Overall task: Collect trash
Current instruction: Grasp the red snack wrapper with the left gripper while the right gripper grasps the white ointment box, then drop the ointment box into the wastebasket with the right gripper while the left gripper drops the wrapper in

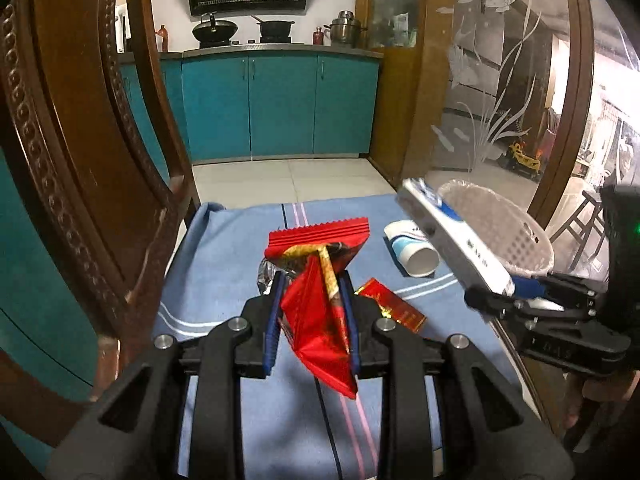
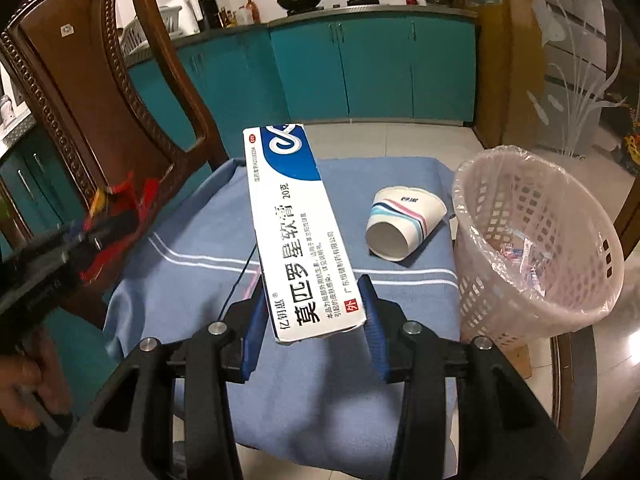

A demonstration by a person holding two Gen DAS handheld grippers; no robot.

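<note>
Glossy red foil wrapper (image 1: 320,308), crinkled, silver-lined inside. Smooth printed cardboard box (image 2: 288,232), slight sheen. Paper cup (image 2: 404,226), matt white within, striped print outside. Perforated pale plastic basket (image 2: 560,248), lined with thin, shiny, wrinkled film. Soft matt blue cloth (image 2: 192,280), woven, with white stripes. Polished dark wood chair (image 2: 100,92), carved beaded edge. Matt black plastic left hand-held gripper (image 1: 312,312), bright metal pins, ribbed blue pads (image 1: 271,336). Frosted, etched glass panel (image 1: 492,92).

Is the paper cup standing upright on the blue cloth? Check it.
No, the paper cup lies on its side on the blue cloth, its open mouth facing the camera.
</note>
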